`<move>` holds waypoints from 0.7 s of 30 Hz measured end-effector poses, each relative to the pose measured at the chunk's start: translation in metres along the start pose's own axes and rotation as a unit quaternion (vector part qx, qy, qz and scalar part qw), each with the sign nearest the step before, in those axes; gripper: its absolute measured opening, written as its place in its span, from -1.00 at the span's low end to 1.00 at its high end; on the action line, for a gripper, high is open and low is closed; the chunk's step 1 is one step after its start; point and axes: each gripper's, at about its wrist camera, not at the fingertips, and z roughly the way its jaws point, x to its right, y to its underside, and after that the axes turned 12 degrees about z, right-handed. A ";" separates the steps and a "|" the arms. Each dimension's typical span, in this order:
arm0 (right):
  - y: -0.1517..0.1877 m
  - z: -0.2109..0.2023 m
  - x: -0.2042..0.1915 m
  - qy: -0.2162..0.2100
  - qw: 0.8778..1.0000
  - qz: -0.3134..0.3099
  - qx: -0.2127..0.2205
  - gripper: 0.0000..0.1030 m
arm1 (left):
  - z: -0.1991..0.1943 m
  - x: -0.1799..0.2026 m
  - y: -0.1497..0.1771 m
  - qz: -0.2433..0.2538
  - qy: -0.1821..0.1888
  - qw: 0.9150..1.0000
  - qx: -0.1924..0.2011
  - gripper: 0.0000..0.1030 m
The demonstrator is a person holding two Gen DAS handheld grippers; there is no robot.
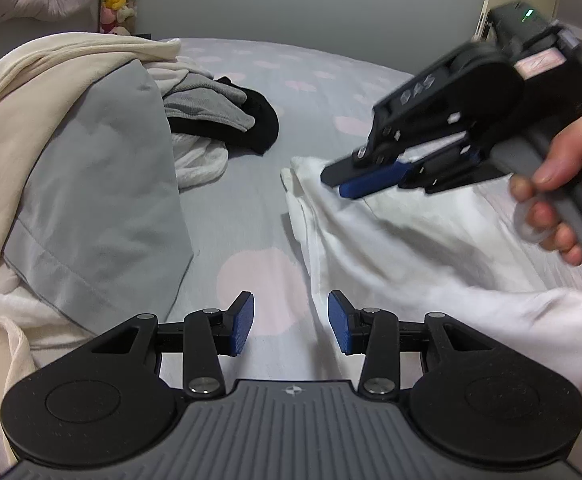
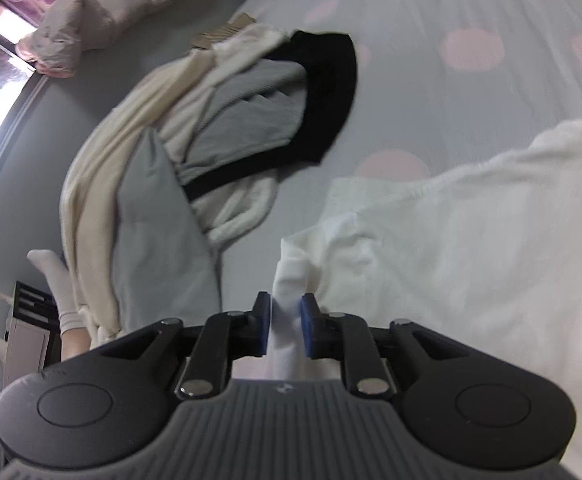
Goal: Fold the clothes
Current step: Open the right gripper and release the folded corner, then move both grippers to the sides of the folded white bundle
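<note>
A white garment (image 1: 411, 248) (image 2: 451, 240) lies spread on the right side of the bed, with a corner reaching toward the middle. My right gripper (image 1: 341, 184) (image 2: 285, 320) sits low on that corner. Its jaws stand a little apart, and a fold of the white cloth runs between the pads without being pinched. My left gripper (image 1: 291, 320) is open over the sheet beside the garment's left edge, nothing between its fingers. A person's hand (image 1: 551, 192) holds the right gripper's handle.
A pile of clothes fills the left: a grey garment (image 1: 103, 184) (image 2: 163, 248), a cream one (image 1: 31, 100), a black one (image 1: 251, 124) (image 2: 331, 100). The grey sheet with pink dots (image 1: 251, 220) (image 2: 471, 80) shows between pile and white garment. A socked foot (image 2: 59, 288) is at the left.
</note>
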 end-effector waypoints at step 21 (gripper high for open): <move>0.111 -0.133 0.051 0.011 0.993 -0.092 0.072 -0.35 | -0.051 0.018 0.015 -0.026 -0.045 0.998 -0.020 -0.23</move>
